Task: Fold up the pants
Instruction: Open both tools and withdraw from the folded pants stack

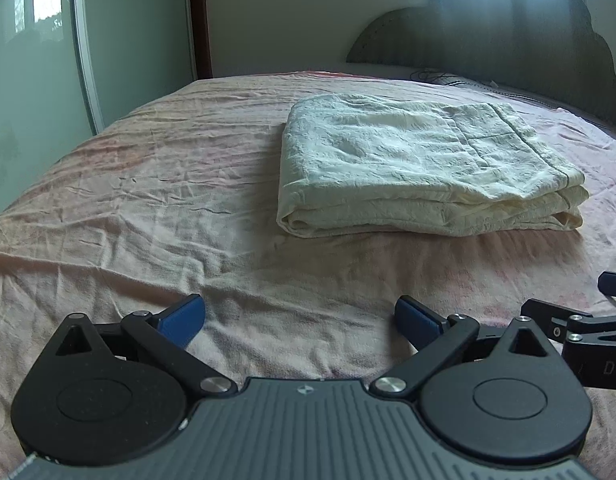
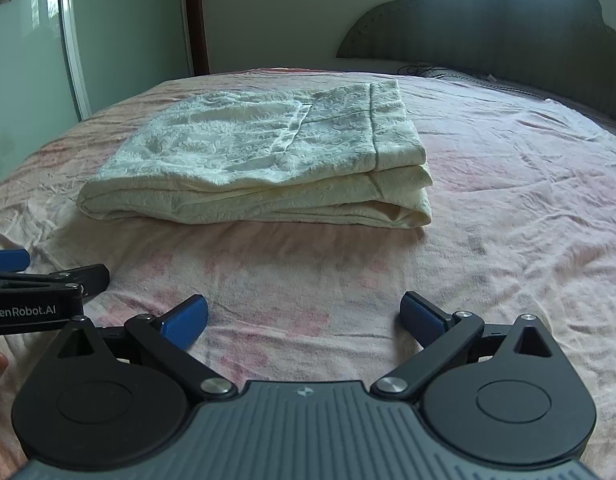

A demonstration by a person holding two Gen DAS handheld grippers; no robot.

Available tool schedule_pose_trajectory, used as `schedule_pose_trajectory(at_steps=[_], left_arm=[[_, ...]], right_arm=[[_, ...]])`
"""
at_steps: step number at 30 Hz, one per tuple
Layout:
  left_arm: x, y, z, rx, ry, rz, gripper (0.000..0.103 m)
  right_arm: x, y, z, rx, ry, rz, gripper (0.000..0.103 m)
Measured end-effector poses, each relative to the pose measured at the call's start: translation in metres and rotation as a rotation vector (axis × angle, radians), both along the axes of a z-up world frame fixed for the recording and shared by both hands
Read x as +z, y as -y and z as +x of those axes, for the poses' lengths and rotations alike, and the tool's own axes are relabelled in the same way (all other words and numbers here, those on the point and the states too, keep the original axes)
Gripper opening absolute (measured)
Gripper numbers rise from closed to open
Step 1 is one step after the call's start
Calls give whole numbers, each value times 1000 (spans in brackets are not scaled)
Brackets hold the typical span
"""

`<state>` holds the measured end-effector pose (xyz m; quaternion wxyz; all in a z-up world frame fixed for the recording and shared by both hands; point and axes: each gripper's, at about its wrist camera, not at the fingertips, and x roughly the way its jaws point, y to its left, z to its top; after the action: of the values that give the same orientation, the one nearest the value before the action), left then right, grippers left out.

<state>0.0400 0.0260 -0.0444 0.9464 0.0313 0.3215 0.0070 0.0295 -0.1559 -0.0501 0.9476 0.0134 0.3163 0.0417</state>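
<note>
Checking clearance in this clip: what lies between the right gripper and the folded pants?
Only bare pink bedsheet separates the right gripper from the folded pants, as the right wrist view shows.

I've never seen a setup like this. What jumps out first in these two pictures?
A cream pair of pants, already folded into a neat stack, lies mid-bed on the wrinkled pink sheet. Close to the camera, the left gripper and right gripper hang open with blue pads, holding nothing. Behind looms a dark scalloped headboard.

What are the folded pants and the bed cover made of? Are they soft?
The pants look like soft cream cotton with a raised woven pattern, matte and a bit crinkly. The bed cover seems thin pink fabric, wrinkled and faded. Both look soft, though the pictures cannot confirm it.
</note>
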Motion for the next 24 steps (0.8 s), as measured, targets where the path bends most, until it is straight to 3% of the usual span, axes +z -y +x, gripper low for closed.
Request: schedule_pose_trajectory(at_steps=[24], left_arm=[[1,-2,0,-1,-4,-17,103]], right_arm=[[0,1,-1,-12,5,16,103]])
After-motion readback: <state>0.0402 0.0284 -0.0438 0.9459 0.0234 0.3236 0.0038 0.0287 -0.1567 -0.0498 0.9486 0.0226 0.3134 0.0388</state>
